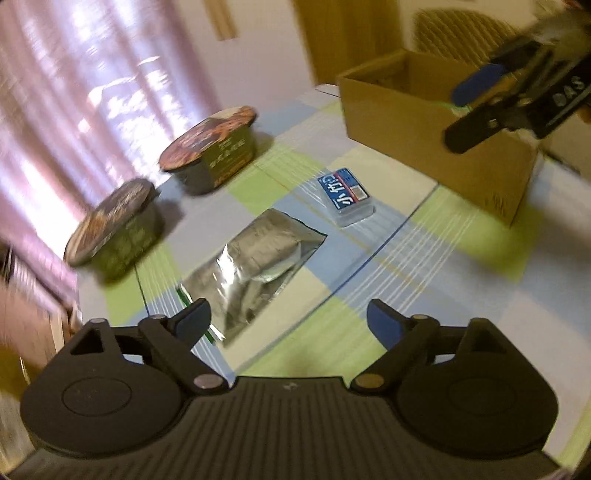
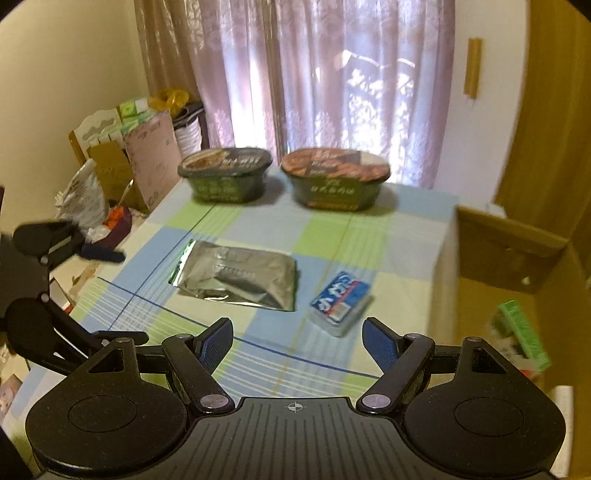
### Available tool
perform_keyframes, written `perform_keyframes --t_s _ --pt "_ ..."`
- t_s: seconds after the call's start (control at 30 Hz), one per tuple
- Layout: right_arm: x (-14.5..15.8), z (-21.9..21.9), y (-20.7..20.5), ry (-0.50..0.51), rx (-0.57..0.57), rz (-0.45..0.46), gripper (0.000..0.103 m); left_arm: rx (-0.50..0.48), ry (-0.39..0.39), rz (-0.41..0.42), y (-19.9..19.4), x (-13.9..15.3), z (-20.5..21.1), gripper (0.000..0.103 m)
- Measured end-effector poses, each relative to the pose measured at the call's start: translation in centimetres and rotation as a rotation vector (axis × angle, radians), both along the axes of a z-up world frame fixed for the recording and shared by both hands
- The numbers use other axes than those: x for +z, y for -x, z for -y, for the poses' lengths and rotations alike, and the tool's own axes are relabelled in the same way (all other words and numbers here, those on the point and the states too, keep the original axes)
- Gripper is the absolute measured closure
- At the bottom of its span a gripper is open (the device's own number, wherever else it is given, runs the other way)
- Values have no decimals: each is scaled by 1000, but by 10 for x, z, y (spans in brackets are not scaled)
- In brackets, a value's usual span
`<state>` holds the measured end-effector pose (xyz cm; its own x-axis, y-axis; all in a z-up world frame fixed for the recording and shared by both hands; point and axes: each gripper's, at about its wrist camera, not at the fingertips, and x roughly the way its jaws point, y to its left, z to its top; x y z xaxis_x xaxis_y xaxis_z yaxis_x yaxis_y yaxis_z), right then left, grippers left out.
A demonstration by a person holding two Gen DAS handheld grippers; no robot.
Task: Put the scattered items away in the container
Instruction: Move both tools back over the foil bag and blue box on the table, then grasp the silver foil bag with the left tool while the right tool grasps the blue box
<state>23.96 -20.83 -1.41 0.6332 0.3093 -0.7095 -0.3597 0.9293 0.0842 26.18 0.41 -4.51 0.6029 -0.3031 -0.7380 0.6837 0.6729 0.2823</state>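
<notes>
On the checked tablecloth (image 2: 332,236) lie a silver foil pouch (image 1: 251,258) (image 2: 236,277) and a small blue-labelled clear box (image 1: 345,195) (image 2: 340,299). Two lidded noodle bowls (image 2: 225,173) (image 2: 334,177) stand along the far edge by the curtain, and both bowls (image 1: 114,225) (image 1: 210,144) also show in the left wrist view. The open cardboard box (image 1: 424,122) (image 2: 517,258) stands at the right, with a green carton (image 2: 521,332) inside. My left gripper (image 1: 288,317) (image 2: 122,295) is open and empty, just short of the pouch. My right gripper (image 2: 297,332) (image 1: 465,110) is open and empty beside the cardboard box.
Off the table's left side there are stacked cardboard boxes (image 2: 110,166), bags (image 2: 81,199) and other clutter. A pink curtain (image 2: 332,74) hangs behind the bowls. A wicker chair back (image 1: 461,33) stands behind the cardboard box.
</notes>
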Motion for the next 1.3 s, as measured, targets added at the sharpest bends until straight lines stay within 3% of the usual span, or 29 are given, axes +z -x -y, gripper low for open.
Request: perform_keyframes --t_s 0.27,0.6,0.93,1.1,1.17,1.3 --pt "-47 -17 -58 -45 -87 -122 20 -230 -143 20 -54 -20 -3 11" --pt "-100 4 -136 -68 -284 -179 20 -288 -194 7 -103 -44 4 10" --pt "-126 -1 -168 -22 -348 -206 21 -365 -251 -20 -131 -63 24 11" --pt "-138 -1 -177 -7 -364 -214 21 -395 -298 -28 -143 -77 41 18" --pt "-143 1 -180 -11 -369 -225 21 -400 -321 -40 -147 -83 47 27" --pt "-148 -1 -184 13 -350 -213 21 -402 -342 -66 -148 -94 51 35"
